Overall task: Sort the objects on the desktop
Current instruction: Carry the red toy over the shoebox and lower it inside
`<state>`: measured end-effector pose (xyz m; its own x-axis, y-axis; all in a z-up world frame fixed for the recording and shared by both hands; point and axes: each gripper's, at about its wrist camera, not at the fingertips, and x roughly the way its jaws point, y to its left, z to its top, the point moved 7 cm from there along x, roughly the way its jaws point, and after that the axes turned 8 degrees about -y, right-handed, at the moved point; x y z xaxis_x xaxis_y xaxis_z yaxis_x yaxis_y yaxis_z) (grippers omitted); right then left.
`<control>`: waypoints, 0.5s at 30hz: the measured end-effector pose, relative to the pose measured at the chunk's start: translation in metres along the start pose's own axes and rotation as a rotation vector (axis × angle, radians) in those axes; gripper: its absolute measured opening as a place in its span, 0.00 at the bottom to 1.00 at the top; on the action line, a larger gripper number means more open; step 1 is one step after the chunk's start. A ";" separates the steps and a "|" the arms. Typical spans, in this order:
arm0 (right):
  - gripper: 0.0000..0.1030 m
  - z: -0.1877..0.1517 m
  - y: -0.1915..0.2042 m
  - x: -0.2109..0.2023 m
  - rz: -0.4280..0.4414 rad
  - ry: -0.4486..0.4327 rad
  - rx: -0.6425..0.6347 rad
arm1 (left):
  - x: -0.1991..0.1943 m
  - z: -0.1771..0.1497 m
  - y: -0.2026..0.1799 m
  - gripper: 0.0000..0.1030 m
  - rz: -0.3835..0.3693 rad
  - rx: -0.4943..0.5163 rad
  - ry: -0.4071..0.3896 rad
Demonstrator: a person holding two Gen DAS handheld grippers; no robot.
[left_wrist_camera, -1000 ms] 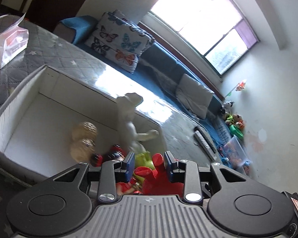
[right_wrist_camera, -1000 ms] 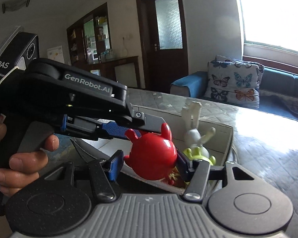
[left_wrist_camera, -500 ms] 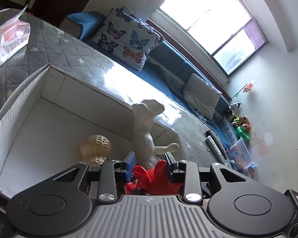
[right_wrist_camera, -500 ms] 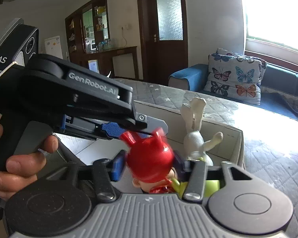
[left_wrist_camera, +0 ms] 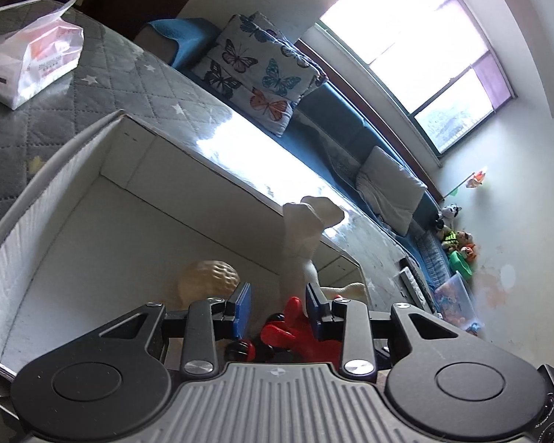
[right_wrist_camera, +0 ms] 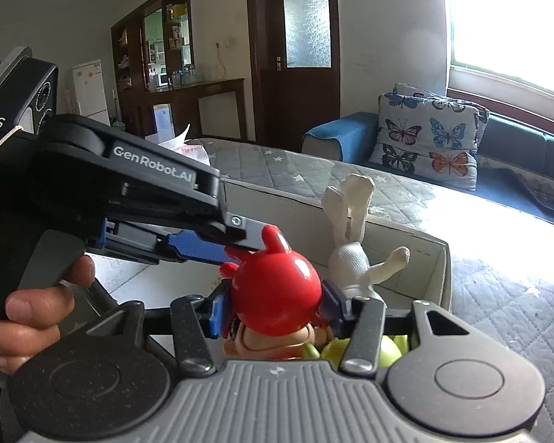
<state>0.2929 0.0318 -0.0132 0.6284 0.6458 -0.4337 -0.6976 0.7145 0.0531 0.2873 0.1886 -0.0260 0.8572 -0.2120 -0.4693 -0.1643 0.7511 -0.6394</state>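
Note:
A white open box (left_wrist_camera: 74, 199) sits on the grey quilted table. Inside it stand a white rabbit figure (left_wrist_camera: 306, 236), a beige textured ball (left_wrist_camera: 207, 280) and other small toys. My right gripper (right_wrist_camera: 275, 304) is shut on a red-headed toy figure (right_wrist_camera: 277, 291) and holds it over the box's near end. My left gripper (left_wrist_camera: 277, 304) is open; its fingers flank the figure's red horns (left_wrist_camera: 295, 328) without gripping them. In the right wrist view the left gripper's blue finger (right_wrist_camera: 195, 247) reaches the red head from the left. The rabbit (right_wrist_camera: 351, 243) stands just behind.
A tissue pack (left_wrist_camera: 29, 55) lies on the table (left_wrist_camera: 136, 74) at far left. A yellow-green toy (right_wrist_camera: 384, 350) sits under the right gripper. A blue sofa with a butterfly cushion (right_wrist_camera: 428, 140) lies beyond the table. The box's left half (left_wrist_camera: 92, 243) holds nothing.
My left gripper has opened wider around the red figure's horns. Both grippers moved a little farther over the box, and the red figure sits upright in the right gripper.

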 end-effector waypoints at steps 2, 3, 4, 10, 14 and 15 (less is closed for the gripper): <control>0.58 0.000 -0.001 0.000 -0.008 -0.005 -0.001 | 0.000 0.000 0.000 0.34 0.002 0.002 0.002; 0.58 0.001 -0.001 -0.001 -0.013 -0.009 -0.002 | 0.000 0.000 0.001 0.34 0.003 0.003 0.003; 0.58 0.001 -0.002 -0.001 -0.015 -0.009 -0.002 | 0.001 -0.001 0.001 0.34 0.005 0.004 0.005; 0.62 0.004 -0.005 -0.004 -0.035 -0.017 -0.006 | 0.003 0.001 0.000 0.34 0.011 -0.002 0.006; 0.65 0.006 -0.008 -0.005 -0.046 -0.027 -0.009 | 0.002 0.001 0.002 0.34 0.023 -0.004 0.004; 0.66 0.007 -0.010 -0.006 -0.049 -0.030 -0.009 | 0.002 0.001 0.002 0.34 0.024 -0.002 0.003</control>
<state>0.2984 0.0231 -0.0053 0.6716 0.6181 -0.4085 -0.6688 0.7430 0.0246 0.2888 0.1902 -0.0273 0.8515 -0.1959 -0.4864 -0.1860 0.7545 -0.6294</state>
